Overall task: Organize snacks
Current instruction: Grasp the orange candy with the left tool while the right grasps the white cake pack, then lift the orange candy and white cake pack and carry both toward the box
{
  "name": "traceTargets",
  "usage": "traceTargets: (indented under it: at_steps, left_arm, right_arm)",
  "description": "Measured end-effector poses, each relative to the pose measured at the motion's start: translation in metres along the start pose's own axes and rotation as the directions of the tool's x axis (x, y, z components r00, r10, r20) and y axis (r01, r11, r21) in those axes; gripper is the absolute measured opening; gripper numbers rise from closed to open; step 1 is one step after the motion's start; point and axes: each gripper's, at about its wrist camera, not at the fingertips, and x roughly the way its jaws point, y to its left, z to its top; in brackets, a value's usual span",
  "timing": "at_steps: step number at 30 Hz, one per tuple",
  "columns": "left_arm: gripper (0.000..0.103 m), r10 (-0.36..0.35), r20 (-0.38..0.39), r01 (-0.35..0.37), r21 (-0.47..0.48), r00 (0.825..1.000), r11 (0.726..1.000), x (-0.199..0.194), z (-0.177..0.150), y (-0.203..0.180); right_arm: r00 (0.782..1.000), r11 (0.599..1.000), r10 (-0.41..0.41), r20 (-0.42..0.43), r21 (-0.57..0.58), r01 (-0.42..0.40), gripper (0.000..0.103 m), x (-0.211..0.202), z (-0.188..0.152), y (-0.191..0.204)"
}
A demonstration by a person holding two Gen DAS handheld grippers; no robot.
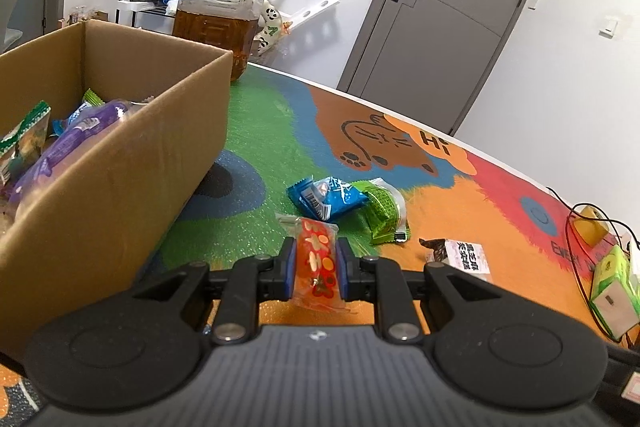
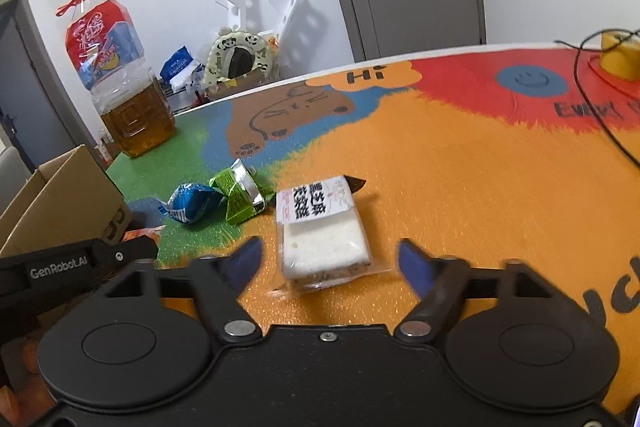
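2 grippers work over a colourful table mat (image 2: 460, 163). The left gripper (image 1: 316, 259) has its blue pads clamped on an orange snack packet (image 1: 318, 263), held just above the mat beside the cardboard box (image 1: 120, 187) (purple, green and blue packets already lie inside). The right gripper (image 2: 328, 259) has its fingers spread wide on either side of a white cake packet (image 2: 324, 231) lying flat on the mat, not touching it. A blue packet (image 2: 192, 203) and a green packet (image 2: 240, 197) lie touching each other nearby. An iced-tea bottle (image 2: 128, 99) stands behind the box.
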Motion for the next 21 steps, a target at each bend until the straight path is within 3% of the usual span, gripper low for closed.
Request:
traceTargets:
  at_steps: [4, 7, 11, 14, 18, 21]
  left_arm:
    - [0.019, -0.002, 0.01, 0.002, 0.0, 1.0, 1.0, -0.002, 0.004, 0.001]
    - [0.013, -0.016, 0.016, 0.016, 0.001, 1.0, 1.0, -0.007, 0.006, 0.001]
    - [0.012, -0.013, 0.042, 0.012, 0.016, 0.999, 1.0, -0.015, 0.01, -0.001]
    - [0.013, -0.019, 0.009, 0.019, 0.031, 1.0, 0.999, -0.012, 0.01, -0.002]
    - [0.017, 0.001, 0.035, -0.004, 0.075, 0.999, 0.997, -0.01, 0.008, -0.008]
    - [0.03, 0.007, -0.003, -0.007, 0.083, 1.0, 0.996, 0.0, 0.008, -0.01]
  right_arm:
    - [1.0, 1.0, 0.002, 0.0, -0.006, -0.002, 0.085, 0.009, 0.003, 0.002]
    - [1.0, 0.999, -0.005, -0.026, -0.033, 0.004, 0.081, 0.019, 0.001, 0.006]
    - [0.999, 0.997, -0.028, -0.021, -0.069, 0.026, 0.052, 0.017, 0.0, 0.01]
    - [0.999, 0.999, -0.014, -0.03, -0.046, 0.012, 0.05, 0.012, 0.0, 0.006]
    - [1.0, 0.999, -0.005, -0.026, -0.038, 0.004, 0.049, 0.003, -0.007, 0.004]
    - [1.0, 1.0, -0.004, -0.021, -0.03, 0.003, 0.049, 0.0, -0.009, 0.001]
